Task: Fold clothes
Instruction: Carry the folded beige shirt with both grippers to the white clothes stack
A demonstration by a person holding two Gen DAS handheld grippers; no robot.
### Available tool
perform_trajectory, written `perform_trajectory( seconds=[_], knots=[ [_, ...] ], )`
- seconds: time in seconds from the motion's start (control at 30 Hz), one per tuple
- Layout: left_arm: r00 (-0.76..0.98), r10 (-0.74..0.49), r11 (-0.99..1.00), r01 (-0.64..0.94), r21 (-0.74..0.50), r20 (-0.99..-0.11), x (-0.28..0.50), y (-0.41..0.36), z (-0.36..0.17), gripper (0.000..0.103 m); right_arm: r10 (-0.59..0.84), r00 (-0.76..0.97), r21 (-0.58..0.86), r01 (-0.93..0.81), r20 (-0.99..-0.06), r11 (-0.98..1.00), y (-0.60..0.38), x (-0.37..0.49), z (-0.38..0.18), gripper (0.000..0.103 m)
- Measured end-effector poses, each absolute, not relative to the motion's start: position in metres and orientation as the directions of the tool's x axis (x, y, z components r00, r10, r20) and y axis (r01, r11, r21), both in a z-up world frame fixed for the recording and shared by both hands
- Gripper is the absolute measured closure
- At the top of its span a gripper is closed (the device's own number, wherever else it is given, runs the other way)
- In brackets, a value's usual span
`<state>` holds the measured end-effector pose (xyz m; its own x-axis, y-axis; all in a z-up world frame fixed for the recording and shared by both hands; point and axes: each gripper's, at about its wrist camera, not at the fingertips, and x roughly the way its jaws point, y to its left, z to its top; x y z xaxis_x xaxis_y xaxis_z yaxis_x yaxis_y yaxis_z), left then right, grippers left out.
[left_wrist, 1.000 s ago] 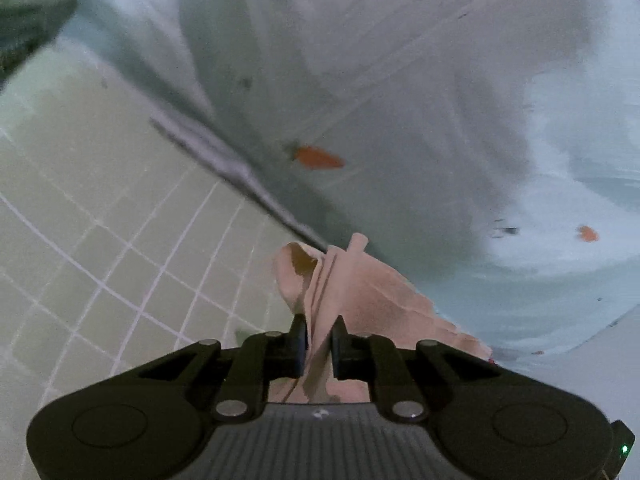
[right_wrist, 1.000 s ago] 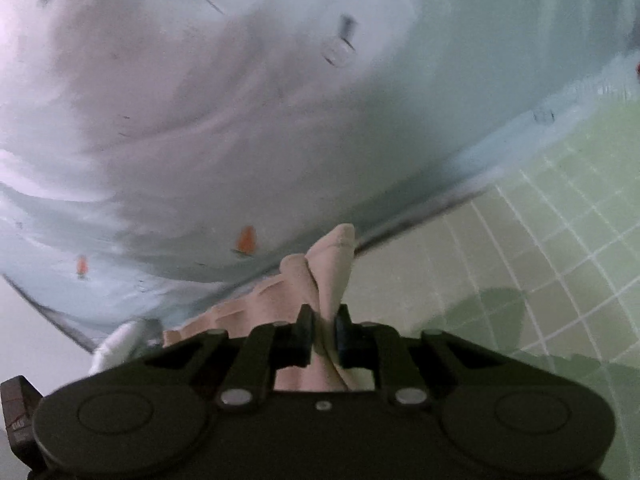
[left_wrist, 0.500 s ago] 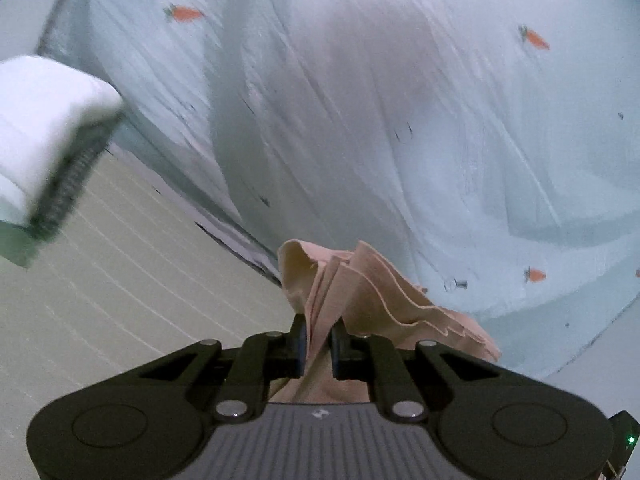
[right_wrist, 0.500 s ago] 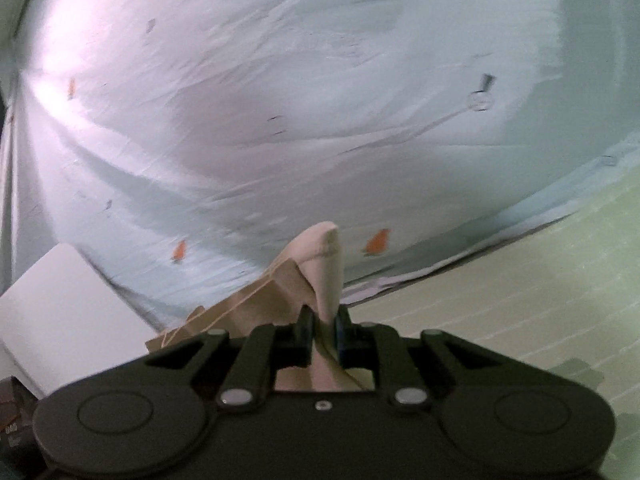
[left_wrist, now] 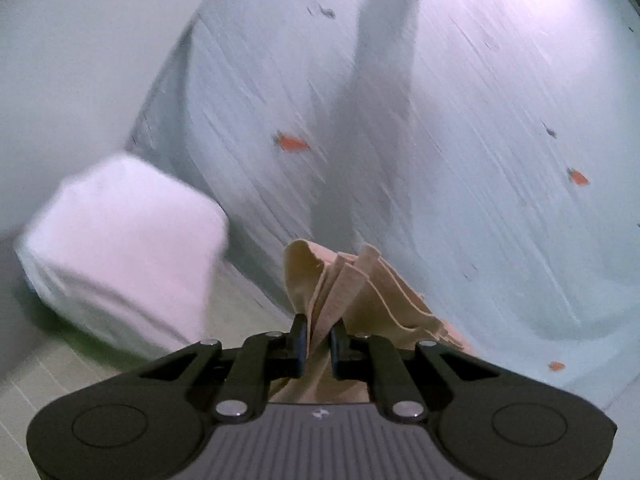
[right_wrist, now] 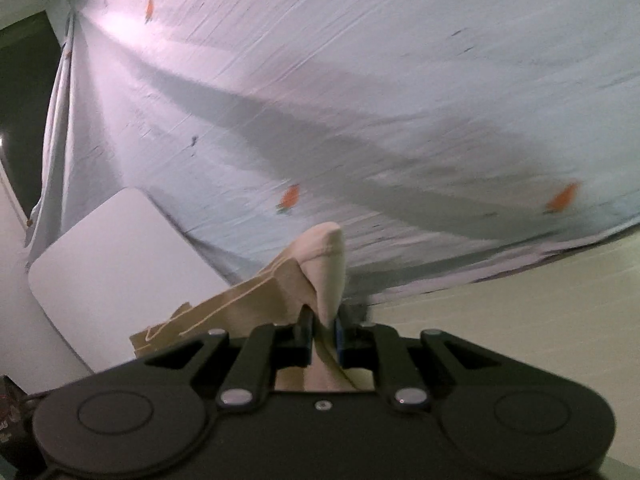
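A beige garment is bunched in folds between the fingers of my left gripper, which is shut on it and holds it up above the bed. The same beige garment shows in the right wrist view, where my right gripper is shut on a rounded fold of it. Both views are blurred. Most of the garment hangs below the grippers and is hidden.
A pale blue bed sheet with small orange carrot prints fills the background, and it also shows in the right wrist view. A white pillow lies left. A white panel lies left in the right wrist view. Pale green floor is right.
Both grippers have lifted and tilted upward with the beige garment still held. The tiled floor has dropped out of view, and the pillow and white panel have come closer.
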<state>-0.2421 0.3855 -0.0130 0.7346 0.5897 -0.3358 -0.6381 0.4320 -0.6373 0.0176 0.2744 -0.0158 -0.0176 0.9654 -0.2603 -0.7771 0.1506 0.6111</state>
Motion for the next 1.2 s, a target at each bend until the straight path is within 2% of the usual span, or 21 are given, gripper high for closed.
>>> perform_trajectory(
  seconds=[0.2, 0.37, 0.47, 0.57, 0.67, 0.77, 0.9, 1.1, 1.2],
  knots=[
    [0.691, 0.643, 0.367, -0.656, -0.659, -0.329, -0.281, 0.482, 0.005, 0.091, 0.961, -0.150, 0.674, -0.737, -0.233, 0.048, 0.376, -0.012, -0.011, 0.092],
    [0.611, 0.709, 0.292, -0.709, -0.642, -0.353, -0.279, 0.580, -0.001, 0.091, 0.955, -0.220, 0.691, -0.722, -0.198, -0.023, 0.484, -0.020, -0.009, 0.092],
    [0.572, 0.721, 0.228, -0.729, -0.646, -0.391, -0.267, 0.640, -0.036, 0.091, 0.949, -0.204, 0.644, -0.765, -0.242, 0.000, 0.545, -0.021, -0.026, 0.092],
    [0.528, 0.696, 0.129, -0.758, -0.639, -0.486, -0.252, 0.681, -0.083, 0.092, 0.920, -0.180, 0.645, -0.759, -0.347, 0.094, 0.594, -0.014, -0.072, 0.092],
    [0.514, 0.687, 0.106, -0.770, -0.630, -0.513, -0.246, 0.691, -0.106, 0.091, 0.889, -0.171, 0.655, -0.736, -0.424, 0.170, 0.623, -0.007, -0.116, 0.092],
    [0.500, 0.677, 0.083, -0.781, -0.619, -0.540, -0.239, 0.701, -0.128, 0.089, 0.884, -0.173, 0.678, -0.708, -0.435, 0.195, 0.628, 0.000, -0.139, 0.089],
    [0.481, 0.664, 0.055, -0.795, -0.604, -0.573, -0.230, 0.713, -0.156, 0.087, 0.877, -0.171, 0.686, -0.694, -0.450, 0.216, 0.630, 0.002, -0.149, 0.088],
    [0.465, 0.668, 0.061, -0.812, -0.580, -0.580, -0.228, 0.712, -0.150, 0.083, 0.878, -0.175, 0.704, -0.675, -0.446, 0.224, 0.642, 0.011, -0.147, 0.085],
    [0.432, 0.683, 0.074, -0.843, -0.532, -0.589, -0.231, 0.697, -0.130, 0.066, 0.862, -0.165, 0.667, -0.706, -0.479, 0.236, 0.642, 0.012, -0.129, 0.072]
  ],
)
